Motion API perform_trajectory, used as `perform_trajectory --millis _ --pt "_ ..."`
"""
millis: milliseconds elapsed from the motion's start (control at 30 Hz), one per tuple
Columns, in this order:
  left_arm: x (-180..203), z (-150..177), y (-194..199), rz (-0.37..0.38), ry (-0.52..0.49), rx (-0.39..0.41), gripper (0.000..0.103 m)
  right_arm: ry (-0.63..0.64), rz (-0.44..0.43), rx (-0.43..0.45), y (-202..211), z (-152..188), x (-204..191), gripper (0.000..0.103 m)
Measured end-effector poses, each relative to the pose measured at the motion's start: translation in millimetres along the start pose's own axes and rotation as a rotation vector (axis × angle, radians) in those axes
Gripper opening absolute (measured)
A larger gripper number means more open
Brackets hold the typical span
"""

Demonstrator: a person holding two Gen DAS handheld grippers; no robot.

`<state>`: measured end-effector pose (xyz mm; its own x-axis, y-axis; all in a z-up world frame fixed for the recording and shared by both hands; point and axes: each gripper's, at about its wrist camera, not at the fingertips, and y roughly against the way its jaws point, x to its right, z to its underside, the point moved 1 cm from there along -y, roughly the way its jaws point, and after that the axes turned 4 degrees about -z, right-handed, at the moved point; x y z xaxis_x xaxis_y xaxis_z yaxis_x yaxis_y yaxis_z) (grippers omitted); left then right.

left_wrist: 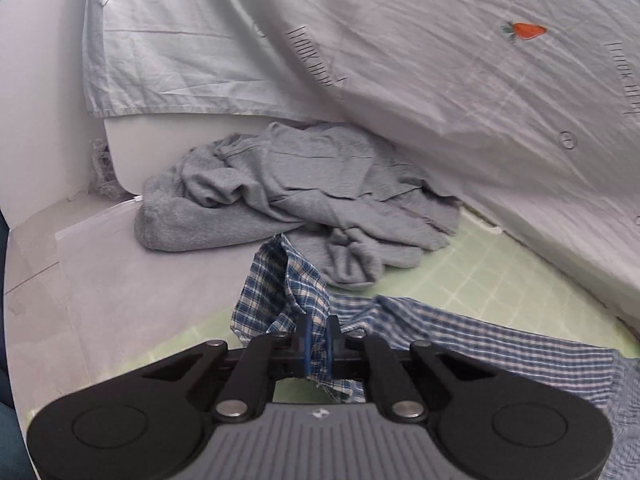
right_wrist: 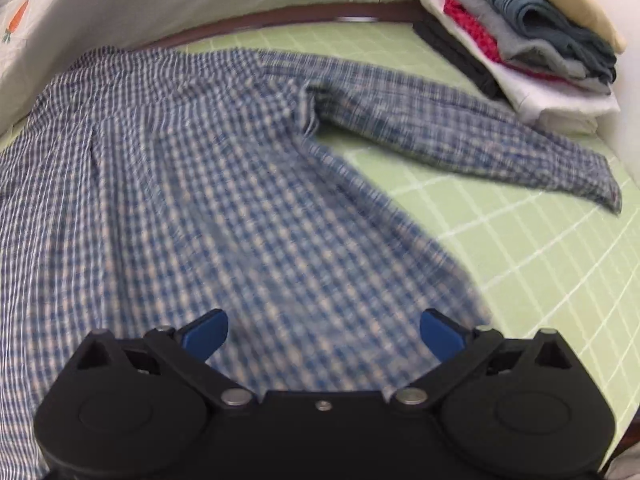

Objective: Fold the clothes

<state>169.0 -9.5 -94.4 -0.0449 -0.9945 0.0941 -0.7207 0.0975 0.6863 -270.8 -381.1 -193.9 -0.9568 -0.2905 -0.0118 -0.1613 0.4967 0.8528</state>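
Note:
A blue and white checked shirt (right_wrist: 192,184) lies spread on the green grid mat (right_wrist: 520,240), one sleeve (right_wrist: 480,140) stretched toward the right. In the left wrist view my left gripper (left_wrist: 318,334) is shut on a bunched edge of that checked shirt (left_wrist: 280,288), lifting it off the green mat (left_wrist: 460,276). My right gripper (right_wrist: 323,330) hovers over the shirt's lower body with its blue pads (right_wrist: 206,332) wide apart and nothing pinched between them.
A crumpled grey garment (left_wrist: 288,192) lies behind the lifted cloth. A pale sheet with a carrot print (left_wrist: 440,60) hangs at the back. A stack of folded clothes (right_wrist: 520,44) stands at the mat's far right corner.

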Motion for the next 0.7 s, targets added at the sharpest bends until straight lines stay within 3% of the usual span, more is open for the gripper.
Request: perform_trajectory --millis 167,267,300,367,500,600,700 --pt "97.0 37.6 54.8 0.215 -0.189 0.002 0.007 -0.035 -0.033 0.059 -6.6 -18.9 21.0 0.103" --pt "154.3 76.4 73.3 0.362 -0.274 -0.099 0.009 0.012 0.003 0.09 -8.9 -22.0 23.5 0.103" --pt "172.9 92.1 78.3 0.403 -0.313 -0.141 0.015 0.039 0.006 0.088 -9.0 -21.0 23.5 0.103" --pt "204.9 121.8 88.9 0.461 -0.402 -0.204 0.017 0.058 -0.003 0.102 -4.0 -19.2 25.4 0.103" --pt "224.2 161.8 108.0 0.448 -0.595 -0.207 0.052 0.044 -0.074 0.148 10.0 -13.3 30.1 0.103" --pt "207.7 164.4 111.5 0.4 -0.587 -0.197 0.067 0.013 -0.116 0.171 18.6 -10.7 23.3 0.103" --pt "182.6 154.6 104.7 0.303 -0.535 -0.208 0.07 0.02 -0.153 0.182 23.1 -11.4 4.3 0.102"
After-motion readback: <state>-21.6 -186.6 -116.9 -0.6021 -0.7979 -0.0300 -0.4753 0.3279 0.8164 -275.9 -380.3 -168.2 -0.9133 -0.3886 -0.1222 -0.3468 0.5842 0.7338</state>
